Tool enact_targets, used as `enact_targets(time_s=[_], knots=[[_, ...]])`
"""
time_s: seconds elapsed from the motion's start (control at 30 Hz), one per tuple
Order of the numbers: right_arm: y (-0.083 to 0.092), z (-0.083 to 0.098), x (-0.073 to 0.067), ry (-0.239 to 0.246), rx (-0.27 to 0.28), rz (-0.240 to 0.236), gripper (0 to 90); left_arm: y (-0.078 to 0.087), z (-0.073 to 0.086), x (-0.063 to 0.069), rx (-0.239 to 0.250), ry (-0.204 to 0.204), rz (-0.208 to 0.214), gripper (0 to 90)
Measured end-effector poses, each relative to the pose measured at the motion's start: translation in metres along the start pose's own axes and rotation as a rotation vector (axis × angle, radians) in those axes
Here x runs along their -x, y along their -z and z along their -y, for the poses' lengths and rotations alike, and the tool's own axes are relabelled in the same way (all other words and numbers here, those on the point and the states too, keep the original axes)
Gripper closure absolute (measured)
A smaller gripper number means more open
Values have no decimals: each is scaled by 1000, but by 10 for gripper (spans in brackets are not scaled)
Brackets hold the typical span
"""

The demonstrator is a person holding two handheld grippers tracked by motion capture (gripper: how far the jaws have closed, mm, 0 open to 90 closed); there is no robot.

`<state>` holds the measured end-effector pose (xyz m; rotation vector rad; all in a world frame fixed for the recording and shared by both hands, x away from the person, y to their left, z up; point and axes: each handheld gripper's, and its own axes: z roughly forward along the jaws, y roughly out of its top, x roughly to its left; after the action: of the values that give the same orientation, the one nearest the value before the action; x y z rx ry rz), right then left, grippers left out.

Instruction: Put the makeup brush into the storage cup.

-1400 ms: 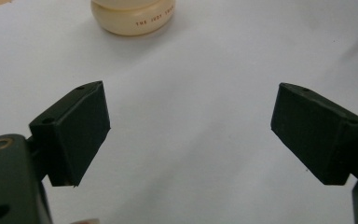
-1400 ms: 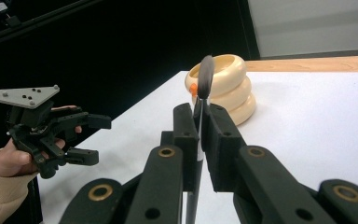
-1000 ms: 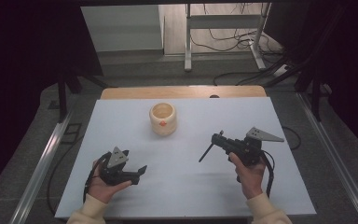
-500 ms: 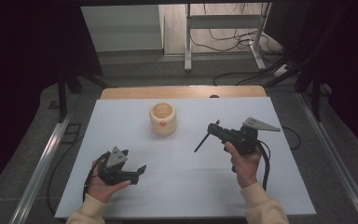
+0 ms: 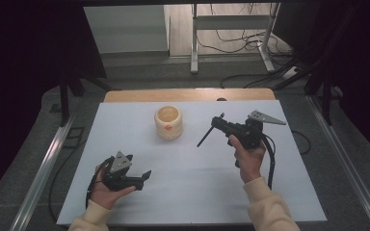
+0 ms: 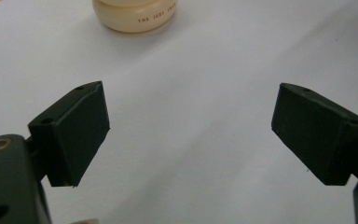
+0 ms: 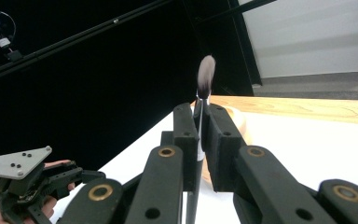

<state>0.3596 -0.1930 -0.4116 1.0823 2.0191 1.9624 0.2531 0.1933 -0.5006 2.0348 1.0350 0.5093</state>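
— So, from above, what is the right gripper (image 5: 212, 130) gripping?
— A thin brush (image 5: 204, 139), clamped; the cream cup (image 5: 168, 122) is sitting just left of the tips.
— And the left gripper (image 6: 191, 135) view?
— Fingers (image 6: 77, 128) are standing apart, the cup (image 6: 135, 14) lying beyond them.
— Right gripper (image 7: 200, 135) view?
— Brush (image 7: 205, 77) bristles are poking past pinching fingers (image 7: 185, 135).

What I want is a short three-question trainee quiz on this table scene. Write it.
1. True or false: the left gripper has its jaws shut.
2. What does the right gripper grip? A) a slim black-handled brush with dark bristles B) a metal spoon C) nothing
3. Which vessel stands on the white table, beyond the left gripper?
Key: 1 false, the jaws stand wide apart; 2 A; 3 the round cream-coloured pot.
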Motion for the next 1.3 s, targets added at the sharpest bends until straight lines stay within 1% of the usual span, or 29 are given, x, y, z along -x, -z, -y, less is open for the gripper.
enact_targets(time_s=[0.33, 0.6, 0.8, 1.23, 1.3], knots=[[-10, -10, 0, -11, 10, -20, 830, -1, 0, 0, -3, -2, 3, 114], [-18, -17, -1, -14, 13, -23, 829, -2, 0, 0, -12, -1, 9, 113], [-23, -25, 0, -22, 22, -27, 829, -1, 0, 0, -9, 1, 12, 112], [-32, -30, 4, -41, 30, -23, 829, -1, 0, -1, -10, 1, 12, 112], [-34, -30, 5, -38, 26, -23, 829, -1, 0, -1, -9, 5, 11, 112]])
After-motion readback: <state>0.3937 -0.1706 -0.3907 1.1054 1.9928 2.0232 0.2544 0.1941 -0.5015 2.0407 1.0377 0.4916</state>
